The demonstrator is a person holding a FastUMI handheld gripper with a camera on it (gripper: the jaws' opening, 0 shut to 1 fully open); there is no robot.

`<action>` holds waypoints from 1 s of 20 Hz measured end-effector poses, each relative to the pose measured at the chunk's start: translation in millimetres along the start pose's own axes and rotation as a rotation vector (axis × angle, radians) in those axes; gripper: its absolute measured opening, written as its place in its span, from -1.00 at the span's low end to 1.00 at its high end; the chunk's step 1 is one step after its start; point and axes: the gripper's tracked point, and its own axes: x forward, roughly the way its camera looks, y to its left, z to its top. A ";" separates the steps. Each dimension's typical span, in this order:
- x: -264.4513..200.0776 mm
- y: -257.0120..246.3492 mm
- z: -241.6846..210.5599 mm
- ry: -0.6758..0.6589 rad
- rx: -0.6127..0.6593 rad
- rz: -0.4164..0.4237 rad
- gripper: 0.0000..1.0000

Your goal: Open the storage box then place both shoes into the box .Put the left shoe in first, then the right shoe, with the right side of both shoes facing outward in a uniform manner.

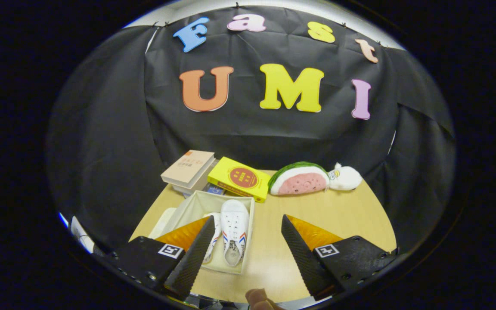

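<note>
A pale open storage box stands on the wooden table, ahead of my left finger. Two white shoes with red and blue stripes lie inside it, toes pointing away from me. One shoe shows fully on the box's right side. The other shoe lies left of it, partly hidden behind my left finger. The box's lid lies flat beside the box on its left. My gripper hovers above the table's near edge, open, with nothing between its fingers.
Beyond the box lie stacked books: a beige one and a yellow one. A watermelon-slice plush and a small white plush rest at the back right. Bare tabletop spreads to the right. A person's fingertips show by the near edge.
</note>
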 end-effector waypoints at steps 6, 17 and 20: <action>-60.2 -44.5 53.5 -0.215 0.029 -0.043 0.89; -127.4 -105.5 108.0 -0.442 0.012 -0.136 0.89; -128.2 -114.9 110.2 -0.444 0.044 -0.150 0.89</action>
